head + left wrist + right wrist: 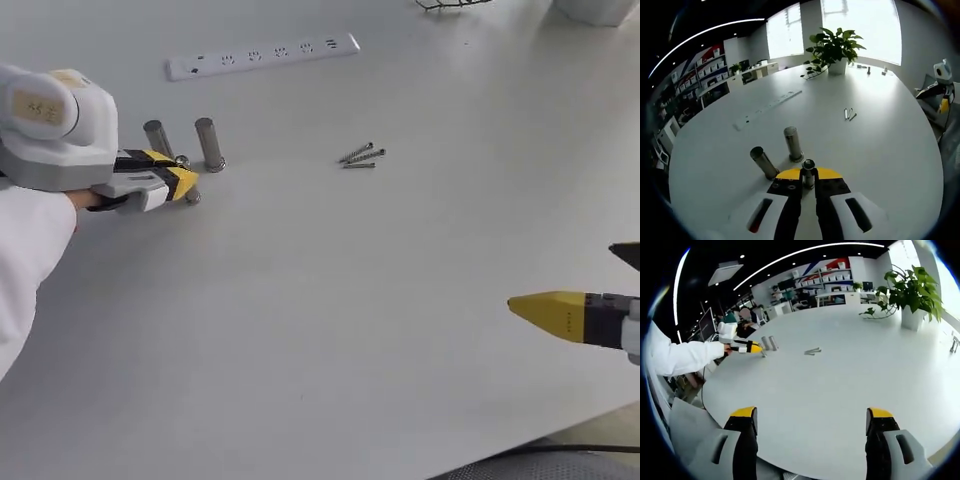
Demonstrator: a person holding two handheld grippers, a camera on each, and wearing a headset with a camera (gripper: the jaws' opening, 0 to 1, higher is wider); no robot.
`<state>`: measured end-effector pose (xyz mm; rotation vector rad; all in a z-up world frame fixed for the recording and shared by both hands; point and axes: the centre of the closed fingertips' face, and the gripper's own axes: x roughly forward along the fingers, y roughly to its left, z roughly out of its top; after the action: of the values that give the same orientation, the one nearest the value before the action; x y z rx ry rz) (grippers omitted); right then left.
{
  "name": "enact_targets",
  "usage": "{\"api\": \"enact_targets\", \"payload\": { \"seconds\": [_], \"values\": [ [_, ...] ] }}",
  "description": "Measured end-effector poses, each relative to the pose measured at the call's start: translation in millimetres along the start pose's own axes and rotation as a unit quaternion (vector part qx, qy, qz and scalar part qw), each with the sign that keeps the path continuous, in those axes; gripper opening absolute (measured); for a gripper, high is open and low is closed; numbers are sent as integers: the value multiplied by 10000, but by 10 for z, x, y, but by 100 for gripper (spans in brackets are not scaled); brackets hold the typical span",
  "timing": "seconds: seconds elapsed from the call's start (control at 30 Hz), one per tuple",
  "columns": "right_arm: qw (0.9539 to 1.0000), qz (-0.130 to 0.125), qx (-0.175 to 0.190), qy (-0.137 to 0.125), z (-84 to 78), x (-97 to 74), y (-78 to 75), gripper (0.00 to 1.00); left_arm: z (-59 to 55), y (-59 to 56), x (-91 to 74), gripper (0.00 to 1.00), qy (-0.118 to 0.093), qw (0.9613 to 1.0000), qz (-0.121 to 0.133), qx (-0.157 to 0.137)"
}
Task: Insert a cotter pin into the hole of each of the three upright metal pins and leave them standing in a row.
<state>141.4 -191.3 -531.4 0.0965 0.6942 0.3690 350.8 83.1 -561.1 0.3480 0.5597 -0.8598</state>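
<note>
My left claw [187, 185] grips one metal pin [808, 171] at frame left, my right claw [812, 416] stands open and empty, and three cotter pins [361, 157] lie uninserted at upper centre.

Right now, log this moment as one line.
left gripper: shut on metal pin | right gripper: open, holding nothing | two other pins: upright beside it | cotter pins: loose on table, none inserted

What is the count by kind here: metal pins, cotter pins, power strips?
Grey cylindrical metal pins: 3, one in the left claw
Thin silvery cotter pins: 3
Long white power strip: 1
Total: 7
</note>
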Motion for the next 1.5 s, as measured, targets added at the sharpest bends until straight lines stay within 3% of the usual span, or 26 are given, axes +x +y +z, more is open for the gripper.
{"api": "enact_targets", "payload": {
  "seconds": [0.17, 0.33, 0.53, 0.67, 0.7, 0.77, 0.93, 1.03, 1.3, 1.5],
  "values": [
    [10000, 34, -13, -37, 10, -4, 1, 88, 147, -65, -98, 7, -191, 9996, 83, -214],
    [9999, 68, -16, -94, 21, -10, 7, 88, 299, -196, -240, 7, -400, 9969, 187, -655],
    [9998, 98, -23, -164, 24, -33, 20, 87, 332, -311, -418, 7, -483, 9940, 361, -912],
    [9998, 120, -17, -175, 7, -42, 24, 87, 289, -349, -522, 7, -513, 9917, 529, -1051],
    [9998, 129, -18, -174, 2, -44, 26, 87, 275, -308, -509, 7, -579, 9899, 539, -1175],
    [9997, 138, -23, -183, -5, -48, 29, 87, 234, -358, -586, 7, -649, 9868, 551, -1378],
    [9998, 142, -9, -115, -76, -52, 26, 87, 128, -281, -694, 7, -685, 9836, 700, -1515],
    [9999, 133, 10, -108, -96, -61, 25, 87, 93, -341, -790, 7, -713, 9853, 693, -1390],
    [9998, 101, 70, -154, -114, -82, 21, 87, -80, -448, -969, 7, -500, 9891, 862, -1086],
    [9998, 95, 72, -171, -110, -93, 37, 87, -117, -577, -1040, 7, -552, 9885, 808, -1155]
  ]
}}
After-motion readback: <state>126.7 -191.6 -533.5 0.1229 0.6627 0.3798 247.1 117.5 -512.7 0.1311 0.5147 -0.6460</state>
